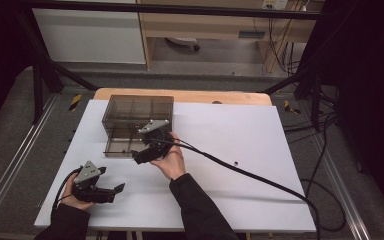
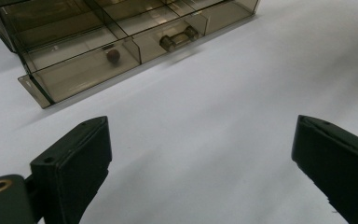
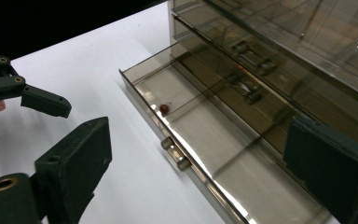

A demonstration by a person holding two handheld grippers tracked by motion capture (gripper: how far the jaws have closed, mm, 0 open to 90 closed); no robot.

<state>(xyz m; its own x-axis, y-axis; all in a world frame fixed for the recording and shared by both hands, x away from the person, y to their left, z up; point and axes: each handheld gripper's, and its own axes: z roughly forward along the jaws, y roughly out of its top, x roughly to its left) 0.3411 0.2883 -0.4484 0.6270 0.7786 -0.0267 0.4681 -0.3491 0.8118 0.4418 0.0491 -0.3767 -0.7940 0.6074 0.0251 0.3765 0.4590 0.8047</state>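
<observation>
The smoky translucent plastic drawer cabinet (image 1: 137, 116) stands near the far left corner of the white desk (image 1: 240, 150), and its bottom drawer (image 3: 200, 135) is pulled out toward the person. Inside that open drawer lies a small dark-red round bead (image 3: 164, 108), close to the drawer's front wall and to one side of the short cylindrical drawer handle (image 3: 176, 157); the bead (image 2: 113, 56) also shows through the drawer's front in the left gripper view. The right hand-held gripper (image 1: 147, 150) hovers just in front of the open drawer with its jaws standing wide apart and nothing between them, so it grips nothing. The left hand-held gripper (image 1: 111, 192) rests near the near left corner of the desk, well apart from the cabinet, its jaws likewise spread wide and empty. Judged from how things lie, the bead already sits in the drawer and the placing looks done, with the right hand-held gripper free of it. What seems left is to push the drawer back in by its front or handle, since it juts out past the drawers above it, which sit flush in the cabinet.
</observation>
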